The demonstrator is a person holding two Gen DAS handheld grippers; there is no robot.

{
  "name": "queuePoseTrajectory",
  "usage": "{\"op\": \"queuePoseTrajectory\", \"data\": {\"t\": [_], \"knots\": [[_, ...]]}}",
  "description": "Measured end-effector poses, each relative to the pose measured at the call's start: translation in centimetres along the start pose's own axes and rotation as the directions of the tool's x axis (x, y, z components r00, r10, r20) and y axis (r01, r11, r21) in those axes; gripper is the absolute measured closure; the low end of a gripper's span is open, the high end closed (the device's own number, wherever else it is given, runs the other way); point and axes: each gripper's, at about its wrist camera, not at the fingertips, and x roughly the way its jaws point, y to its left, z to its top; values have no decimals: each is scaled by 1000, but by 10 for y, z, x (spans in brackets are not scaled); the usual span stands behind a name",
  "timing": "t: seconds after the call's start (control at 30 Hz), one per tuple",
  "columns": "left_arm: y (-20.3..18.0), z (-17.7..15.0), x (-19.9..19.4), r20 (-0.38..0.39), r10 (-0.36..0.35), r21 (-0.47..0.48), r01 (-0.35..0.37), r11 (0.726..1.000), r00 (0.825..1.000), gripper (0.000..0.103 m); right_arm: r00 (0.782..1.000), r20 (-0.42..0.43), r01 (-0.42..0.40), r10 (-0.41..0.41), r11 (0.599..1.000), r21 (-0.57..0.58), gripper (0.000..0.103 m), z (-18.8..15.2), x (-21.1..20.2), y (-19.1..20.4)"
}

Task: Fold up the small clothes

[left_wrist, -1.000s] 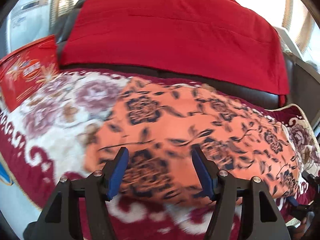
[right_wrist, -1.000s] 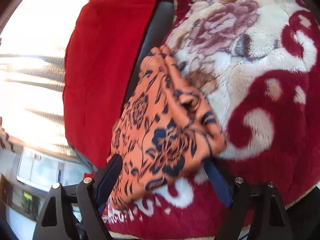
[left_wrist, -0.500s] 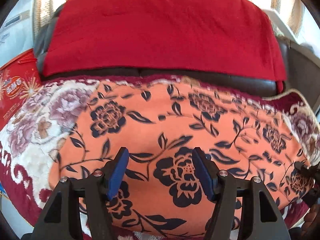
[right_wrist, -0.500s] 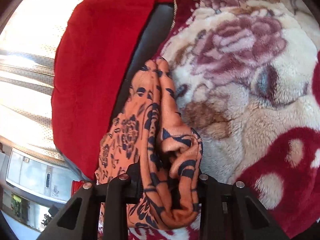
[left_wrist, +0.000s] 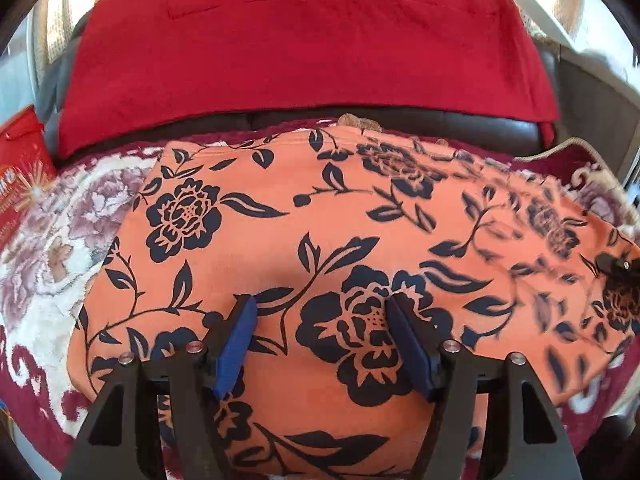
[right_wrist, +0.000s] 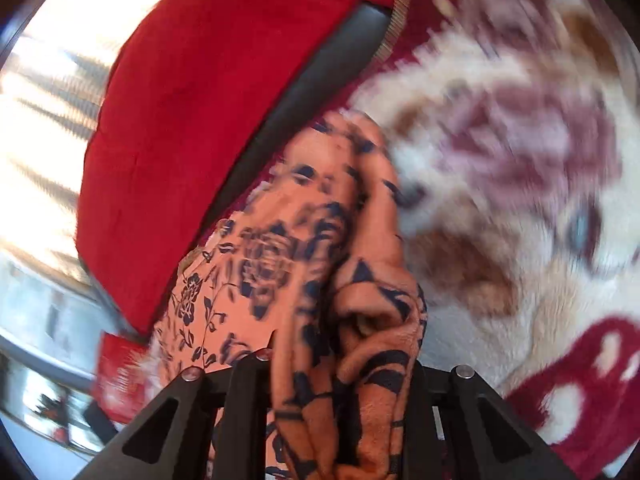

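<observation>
An orange garment with dark blue flowers (left_wrist: 320,240) lies spread on a plush floral blanket (left_wrist: 48,240). My left gripper (left_wrist: 320,308) hangs low over the garment's near middle. It is open, and its blue pads (left_wrist: 236,344) stand wide apart with only flat cloth beneath them. In the right wrist view my right gripper (right_wrist: 344,360) is closing its jaws on a bunched fold of the garment (right_wrist: 280,260), and the cloth hides its pads. The lifted fold trails away to the upper left. The right gripper's tip (left_wrist: 618,268) also shows at the garment's right end in the left wrist view.
A red cover (left_wrist: 312,48) drapes the dark leather sofa back (left_wrist: 440,124) behind the blanket. A red printed box (left_wrist: 20,176) stands at the far left. The blanket's corded edge (left_wrist: 592,148) runs along the right side.
My right gripper closed from wide open onto the garment's end and raised it, rolling as it went. The left gripper slid in over the garment and stayed open.
</observation>
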Motion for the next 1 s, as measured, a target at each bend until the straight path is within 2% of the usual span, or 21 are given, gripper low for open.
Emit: {"op": "queuePoseTrajectory", "data": {"t": [0.07, 0.17, 0.27, 0.37, 0.43, 0.47, 0.5, 0.53, 0.63, 0.8, 0.9, 1.0], "knots": [[16, 6, -12, 28, -39, -57, 41, 998, 999, 35, 998, 54, 30, -22, 989, -144, 85, 7, -16, 50], [55, 5, -38, 118, -22, -156, 40, 987, 993, 35, 993, 115, 34, 4, 945, -326, 85, 7, -30, 125], [107, -4, -61, 184, 52, -270, 0, 963, 982, 35, 991, 127, 30, 37, 872, -489, 85, -18, -25, 198], [157, -22, -73, 204, 144, -391, -55, 919, 968, 35, 998, 46, 0, 34, 807, -590, 85, -57, 10, 243], [181, -34, -69, 177, 193, -451, -94, 888, 965, 35, 999, -40, 0, -34, 767, -641, 85, -87, 53, 255], [192, -35, -63, 140, 196, -487, -105, 867, 970, 37, 990, -104, 2, -94, 753, -658, 85, -102, 83, 254], [202, -37, -61, 132, 167, -525, -74, 848, 977, 37, 976, -166, -2, -141, 755, -656, 85, -112, 105, 250], [207, -38, -60, 136, 155, -540, -58, 840, 978, 37, 966, -203, -10, -158, 766, -643, 85, -119, 120, 246], [214, -37, -65, 155, 165, -546, -55, 836, 974, 37, 980, -167, -17, -108, 793, -609, 85, -107, 98, 259], [222, -38, -72, 196, 148, -559, -14, 829, 969, 37, 997, -71, -33, -18, 760, -649, 86, -88, 50, 312], [232, -42, -78, 205, 172, -596, -16, 802, 963, 37, 997, -82, -45, -16, 725, -687, 86, -112, 65, 339], [247, -48, -80, 199, 197, -648, -22, 761, 960, 37, 980, -164, -40, -115, 689, -723, 86, -153, 119, 342]]}}
